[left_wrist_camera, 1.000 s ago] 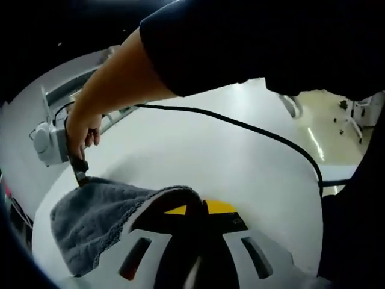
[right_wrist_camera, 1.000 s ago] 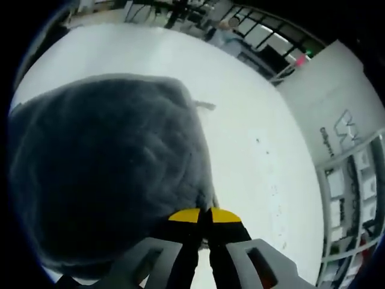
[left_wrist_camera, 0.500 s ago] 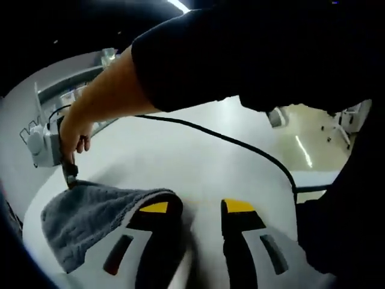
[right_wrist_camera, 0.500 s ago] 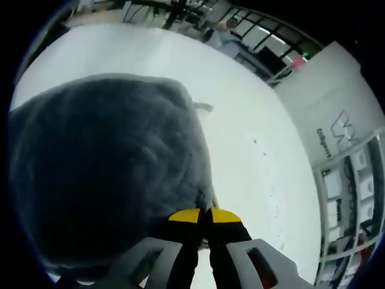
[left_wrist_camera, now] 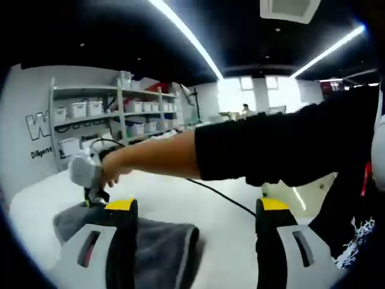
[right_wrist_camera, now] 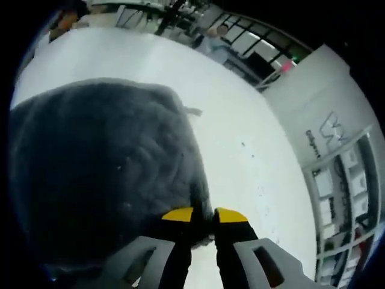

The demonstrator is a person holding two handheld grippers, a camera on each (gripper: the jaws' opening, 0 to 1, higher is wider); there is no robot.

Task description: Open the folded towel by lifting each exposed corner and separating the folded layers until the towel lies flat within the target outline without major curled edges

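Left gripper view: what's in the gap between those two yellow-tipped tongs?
Between the wide-open left tongs lie the grey towel's folded edge, bare white table, and a black cable crossing it, seen in the left gripper view.

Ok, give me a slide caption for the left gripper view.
Left gripper open above the grey towel while the right gripper works its far edge on the white table.

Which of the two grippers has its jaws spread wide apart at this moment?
The left gripper: its yellow-tipped jaws stand far apart above the grey terry towel. The right gripper has its jaws nearly together at the towel's edge.
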